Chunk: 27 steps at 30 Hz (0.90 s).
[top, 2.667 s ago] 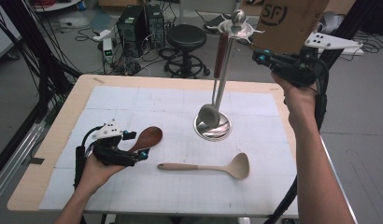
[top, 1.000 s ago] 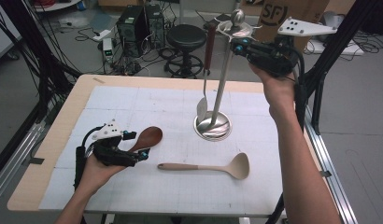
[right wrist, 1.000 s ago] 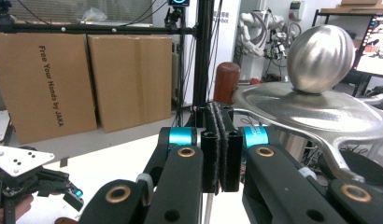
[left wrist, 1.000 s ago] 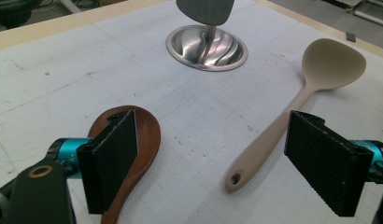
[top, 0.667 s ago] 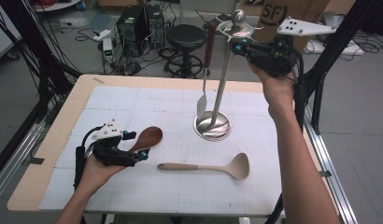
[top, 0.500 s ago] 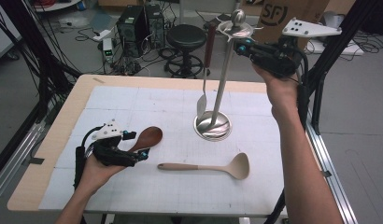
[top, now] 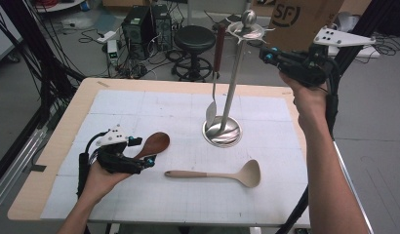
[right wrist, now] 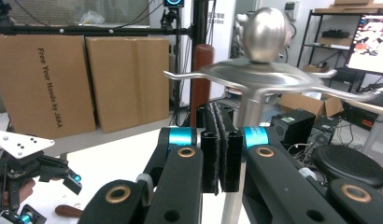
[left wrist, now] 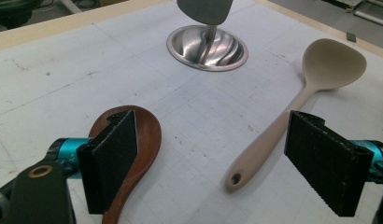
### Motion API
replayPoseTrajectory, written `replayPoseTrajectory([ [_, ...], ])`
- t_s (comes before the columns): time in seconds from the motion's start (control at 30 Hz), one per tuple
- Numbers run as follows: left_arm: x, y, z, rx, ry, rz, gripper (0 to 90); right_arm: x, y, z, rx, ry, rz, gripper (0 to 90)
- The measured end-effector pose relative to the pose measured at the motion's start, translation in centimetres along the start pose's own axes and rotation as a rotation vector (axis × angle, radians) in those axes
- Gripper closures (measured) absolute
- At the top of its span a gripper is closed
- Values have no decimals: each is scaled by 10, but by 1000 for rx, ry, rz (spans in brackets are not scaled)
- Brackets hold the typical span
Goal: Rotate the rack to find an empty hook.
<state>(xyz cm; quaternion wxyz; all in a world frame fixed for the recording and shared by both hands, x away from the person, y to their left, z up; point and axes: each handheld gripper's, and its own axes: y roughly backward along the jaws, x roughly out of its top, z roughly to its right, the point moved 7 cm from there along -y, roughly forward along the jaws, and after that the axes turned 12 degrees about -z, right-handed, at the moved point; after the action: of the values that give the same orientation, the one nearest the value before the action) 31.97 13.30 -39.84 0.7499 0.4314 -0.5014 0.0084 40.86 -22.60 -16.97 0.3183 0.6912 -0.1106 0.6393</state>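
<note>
A steel utensil stand (top: 230, 92) rises from its round base (left wrist: 207, 45) on the white mat. From its top hooks (right wrist: 255, 77) hangs a metal spoon with a brown handle (top: 217, 46). My right gripper (top: 264, 52) is held high, just right of the stand's top and apart from it, with its pads (right wrist: 221, 149) pressed together on nothing. On the mat lie a dark wooden spoon (top: 154, 145) and a beige ladle (top: 213, 174). My left gripper (left wrist: 217, 163) rests low and open. Its left jaw stands over the wooden spoon (left wrist: 133, 140), and the ladle's handle (left wrist: 264, 144) lies near the right jaw.
The wooden table (top: 81, 112) ends close to the right of the stand. Behind it on the floor are a black stool (top: 194, 39), computer cases (top: 144, 24) and cables. A cardboard box (top: 300, 17) stands at the back right.
My right gripper carried the brown-handled spoon to the stand's top, left it hanging there, and has drawn back a little to the right. The left gripper has not moved.
</note>
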Motion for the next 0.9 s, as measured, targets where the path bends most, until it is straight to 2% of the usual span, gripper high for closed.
replayPoseTrajectory([
  [0.2,0,0,0,2,-2,0,180,-1,10,12,-28,-26,13,893],
  [0.37,0,0,0,-3,1,1,180,2,9,17,-34,-31,17,893],
  [0.6,0,0,0,-2,2,2,180,4,6,17,-38,-15,11,893],
  [0.9,0,0,0,0,2,3,180,9,-1,4,-13,17,0,893],
])
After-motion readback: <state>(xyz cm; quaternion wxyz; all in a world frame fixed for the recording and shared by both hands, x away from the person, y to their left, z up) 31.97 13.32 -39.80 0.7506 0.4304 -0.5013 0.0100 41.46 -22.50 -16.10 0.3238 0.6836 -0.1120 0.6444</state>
